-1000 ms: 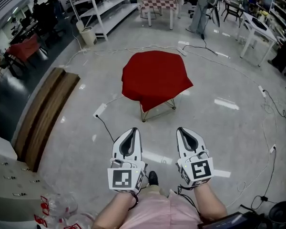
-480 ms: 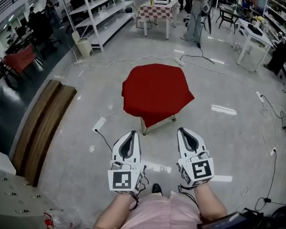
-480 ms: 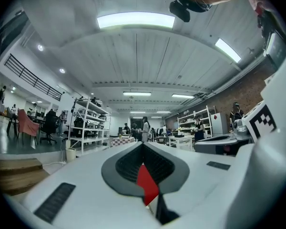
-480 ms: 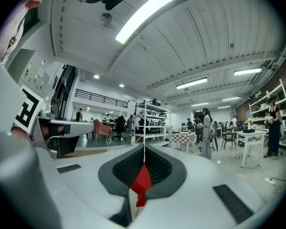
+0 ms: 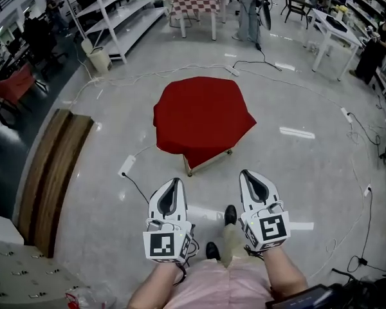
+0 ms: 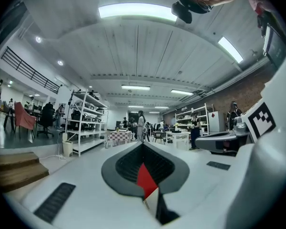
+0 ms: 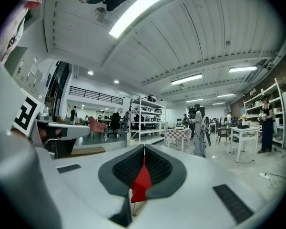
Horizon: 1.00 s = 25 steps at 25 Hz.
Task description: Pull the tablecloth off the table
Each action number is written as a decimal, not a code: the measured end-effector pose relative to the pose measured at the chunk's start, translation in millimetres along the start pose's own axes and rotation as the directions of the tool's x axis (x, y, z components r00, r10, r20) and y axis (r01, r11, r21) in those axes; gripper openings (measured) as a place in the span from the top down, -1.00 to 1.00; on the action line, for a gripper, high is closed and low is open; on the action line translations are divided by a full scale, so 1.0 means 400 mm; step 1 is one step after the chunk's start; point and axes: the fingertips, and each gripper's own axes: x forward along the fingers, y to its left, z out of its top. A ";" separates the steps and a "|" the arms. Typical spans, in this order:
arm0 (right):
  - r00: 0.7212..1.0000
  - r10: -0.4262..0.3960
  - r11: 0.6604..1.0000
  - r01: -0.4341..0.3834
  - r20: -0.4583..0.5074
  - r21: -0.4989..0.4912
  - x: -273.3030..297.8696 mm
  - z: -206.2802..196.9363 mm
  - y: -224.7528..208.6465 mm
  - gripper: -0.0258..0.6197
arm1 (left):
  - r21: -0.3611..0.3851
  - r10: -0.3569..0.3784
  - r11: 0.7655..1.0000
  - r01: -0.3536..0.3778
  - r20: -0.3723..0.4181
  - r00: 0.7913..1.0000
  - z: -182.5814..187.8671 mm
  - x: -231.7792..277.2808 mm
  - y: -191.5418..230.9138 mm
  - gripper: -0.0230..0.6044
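"Red fabric tablecloth (image 5: 202, 118), draped over the small worktop on thin metal legs (image 5: 209, 162), lies ahead of both sets of fingers and well apart from them. What worries you?"

"Both pairs are pressed together on nothing, left gripper (image 5: 174, 181) and right gripper (image 5: 246, 173) alike. They must part before either can take a hem, or they'd only shove the cloth."

"And the pull itself?"

"I'd judge the worktop light. A hard tug from one corner could drag it or tip it along with the cloth. Also, a white power strip (image 5: 126, 166) with its dark cable lies on the floor just ahead and to the left of the left fingers, which is a trip risk for the feet."

"Any containers?"

"One pale round bin (image 5: 98, 59) stands by the white shelving (image 5: 130, 17), far beyond the left fingers. What it holds I can't tell. Nothing shows on top of the cloth."
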 end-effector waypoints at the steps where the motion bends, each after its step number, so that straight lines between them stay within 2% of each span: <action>1: 1.000 0.000 1.000 0.000 -0.002 0.003 0.010 -0.006 -0.007 0.86 | 0.001 0.001 1.000 -0.001 -0.003 1.000 -0.004 0.012 0.001 0.86; 6: 1.000 0.021 1.000 -0.021 -0.021 0.019 0.104 -0.038 -0.053 0.86 | 0.019 0.020 1.000 -0.020 -0.008 1.000 -0.014 0.096 0.027 0.86; 13: 0.998 0.053 0.998 -0.053 -0.021 0.030 0.241 -0.033 -0.158 0.86 | 0.039 0.051 0.998 -0.050 -0.026 0.998 -0.017 0.244 0.053 0.86; 25: 0.998 0.060 0.995 -0.061 0.008 0.081 0.403 -0.009 -0.364 0.86 | 0.104 0.079 0.992 -0.073 -0.051 0.996 0.016 0.484 0.023 0.86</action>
